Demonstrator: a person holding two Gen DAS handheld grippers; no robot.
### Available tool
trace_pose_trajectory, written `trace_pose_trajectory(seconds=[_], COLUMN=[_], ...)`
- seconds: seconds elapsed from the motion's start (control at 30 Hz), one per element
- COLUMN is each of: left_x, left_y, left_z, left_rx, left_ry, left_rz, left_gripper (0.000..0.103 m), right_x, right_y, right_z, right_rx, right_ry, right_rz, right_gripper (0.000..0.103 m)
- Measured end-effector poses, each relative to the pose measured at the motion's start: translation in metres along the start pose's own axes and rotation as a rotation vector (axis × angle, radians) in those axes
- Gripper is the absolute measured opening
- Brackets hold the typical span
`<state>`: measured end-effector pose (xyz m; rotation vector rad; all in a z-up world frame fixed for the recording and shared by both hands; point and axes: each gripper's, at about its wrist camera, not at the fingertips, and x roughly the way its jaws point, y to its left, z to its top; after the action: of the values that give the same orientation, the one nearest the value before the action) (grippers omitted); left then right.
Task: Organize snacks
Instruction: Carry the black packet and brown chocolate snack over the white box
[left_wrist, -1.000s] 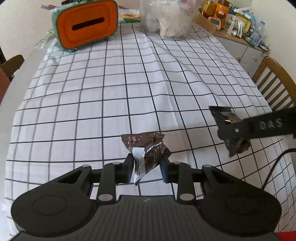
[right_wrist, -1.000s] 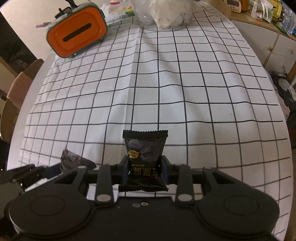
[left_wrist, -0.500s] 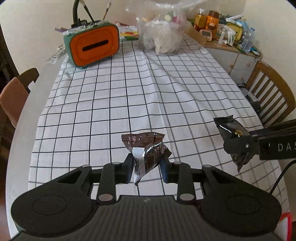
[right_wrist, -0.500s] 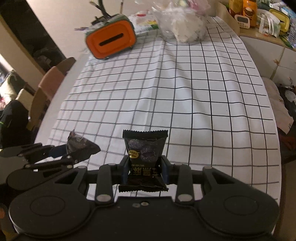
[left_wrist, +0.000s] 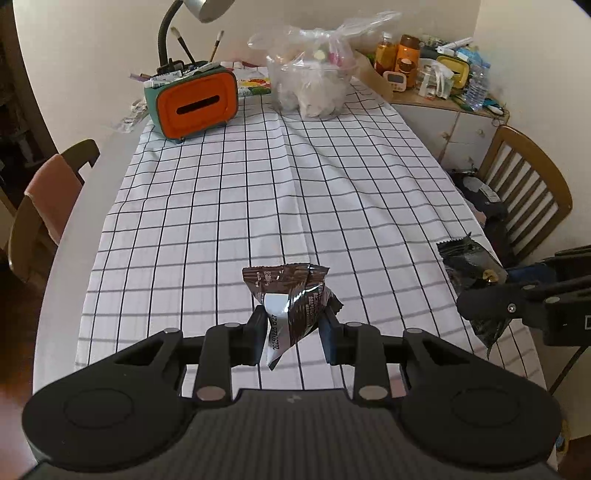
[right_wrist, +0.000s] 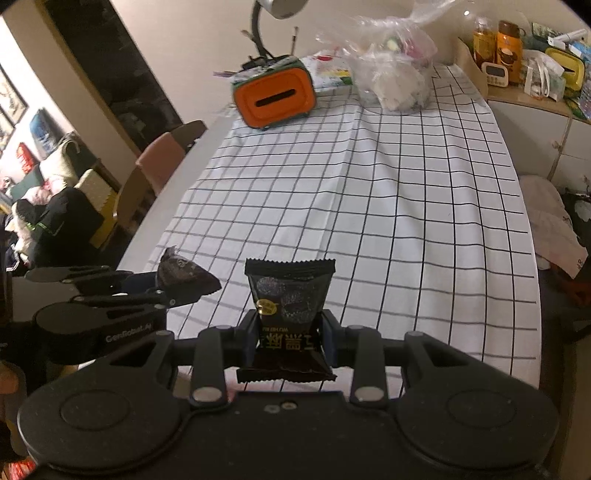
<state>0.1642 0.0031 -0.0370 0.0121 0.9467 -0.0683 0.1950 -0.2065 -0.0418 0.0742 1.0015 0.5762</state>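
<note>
Snacks sit in both our grippers, held clear above the white black-checked tablecloth (left_wrist: 258, 177). Our left gripper (left_wrist: 293, 328) pinches a crumpled brown foil snack packet (left_wrist: 291, 299); our right gripper (right_wrist: 288, 339) pinches a black snack pouch with a gold emblem (right_wrist: 290, 295). At the table's far end stand an orange box with a slot (left_wrist: 195, 105) and a clear plastic bag of items (left_wrist: 314, 85).

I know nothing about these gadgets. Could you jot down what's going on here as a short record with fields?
Left gripper: clamped on a crumpled brown foil snack packet
Right gripper: clamped on a flat black snack packet with a gold seal
Table cover: white cloth with black grid, bare in the middle
Far end: orange slotted box, clear plastic bag of items
</note>
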Motion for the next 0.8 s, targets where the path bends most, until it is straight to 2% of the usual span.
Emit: trace_pose_trajectory(seconds=[0.37, 0.6, 0.8], left_x=[-0.048, -0.050, -0.036], left_y=[-0.030, -0.035, -0.034], left_z=[-0.044, -0.068, -0.089], left_rx=[0.022, 0.056, 0.102], left_ry=[0.006, 0.046, 0.117], left_rz=[-0.007, -0.045, -0.077], left_gripper=[0.029, 0.029, 0.029], right_x=[-0.034, -0.039, -0.027], right_y=[0.010, 0.013, 0.018], right_z=[-0.049, -0.077, -0.105], right_rx=[-0.047, -0.045, -0.005], right_ry=[0.008, 0.032, 0.067], right_rz=[0.033, 0.021, 0.003], right_gripper=[0.033, 0.033, 0.033])
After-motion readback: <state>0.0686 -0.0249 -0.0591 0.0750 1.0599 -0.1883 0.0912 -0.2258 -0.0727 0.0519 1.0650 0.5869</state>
